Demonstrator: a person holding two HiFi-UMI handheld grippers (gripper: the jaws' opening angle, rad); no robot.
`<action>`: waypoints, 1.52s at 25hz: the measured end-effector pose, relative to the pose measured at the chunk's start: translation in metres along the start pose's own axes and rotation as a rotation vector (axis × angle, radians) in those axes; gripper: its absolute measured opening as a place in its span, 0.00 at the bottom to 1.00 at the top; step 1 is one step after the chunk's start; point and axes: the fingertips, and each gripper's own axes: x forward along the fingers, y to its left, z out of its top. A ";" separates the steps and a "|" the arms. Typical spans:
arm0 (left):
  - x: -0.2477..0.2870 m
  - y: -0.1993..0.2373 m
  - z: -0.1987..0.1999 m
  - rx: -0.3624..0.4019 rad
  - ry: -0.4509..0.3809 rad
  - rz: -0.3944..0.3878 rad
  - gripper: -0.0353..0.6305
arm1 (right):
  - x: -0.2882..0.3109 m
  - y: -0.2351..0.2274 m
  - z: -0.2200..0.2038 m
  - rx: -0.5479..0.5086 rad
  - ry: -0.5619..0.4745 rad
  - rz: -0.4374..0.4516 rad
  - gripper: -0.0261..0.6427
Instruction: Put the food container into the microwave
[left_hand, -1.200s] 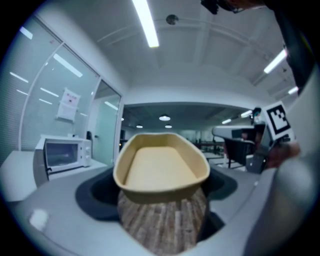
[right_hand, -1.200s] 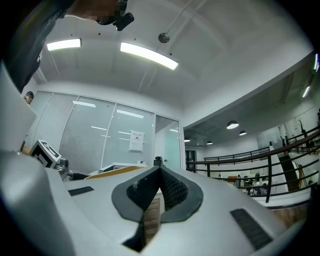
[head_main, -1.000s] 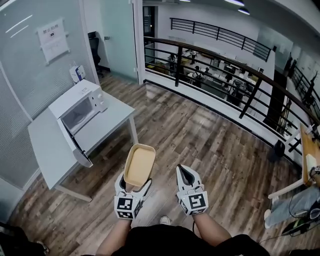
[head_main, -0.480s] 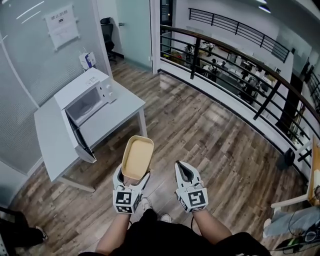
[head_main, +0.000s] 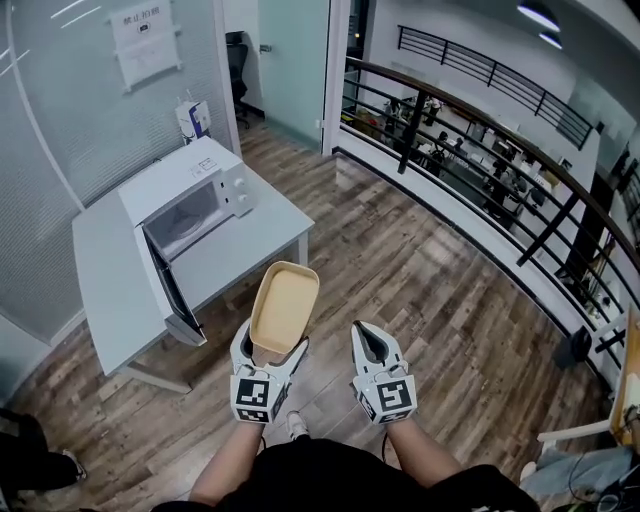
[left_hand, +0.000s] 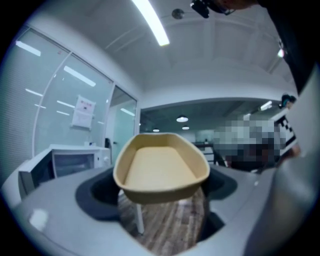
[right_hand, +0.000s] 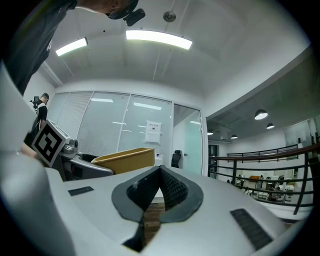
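An empty tan food container (head_main: 283, 310) sticks forward out of my left gripper (head_main: 268, 362), which is shut on its near end. In the left gripper view the container (left_hand: 161, 167) fills the middle and hides the jaw tips. My right gripper (head_main: 371, 350) is beside it, shut with nothing in it; its pads meet in the right gripper view (right_hand: 160, 175), where the container (right_hand: 125, 159) shows at the left. The white microwave (head_main: 190, 200) stands on a grey table (head_main: 110, 290) ahead to the left, its door (head_main: 172, 295) swung open toward me. The microwave (left_hand: 75, 160) also appears at the left of the left gripper view.
A wooden floor (head_main: 400, 290) lies between me and the table. A black railing (head_main: 480, 150) runs along the right over a lower level. A glass wall with a posted sheet (head_main: 145, 40) stands behind the table. A small box (head_main: 195, 120) sits near the wall.
The table and microwave have drawn nearer and shifted right in the head view as I walk toward them. Both grippers keep their pose, the container still held.
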 end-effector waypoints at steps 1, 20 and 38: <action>0.004 0.010 0.002 0.001 -0.002 0.008 0.78 | 0.008 0.002 0.001 -0.003 0.003 0.005 0.05; 0.048 0.105 0.003 0.046 0.010 0.091 0.78 | 0.125 0.040 0.016 -0.067 -0.038 0.144 0.05; 0.173 0.166 -0.009 0.010 0.073 0.295 0.78 | 0.280 -0.040 -0.004 -0.037 -0.056 0.337 0.05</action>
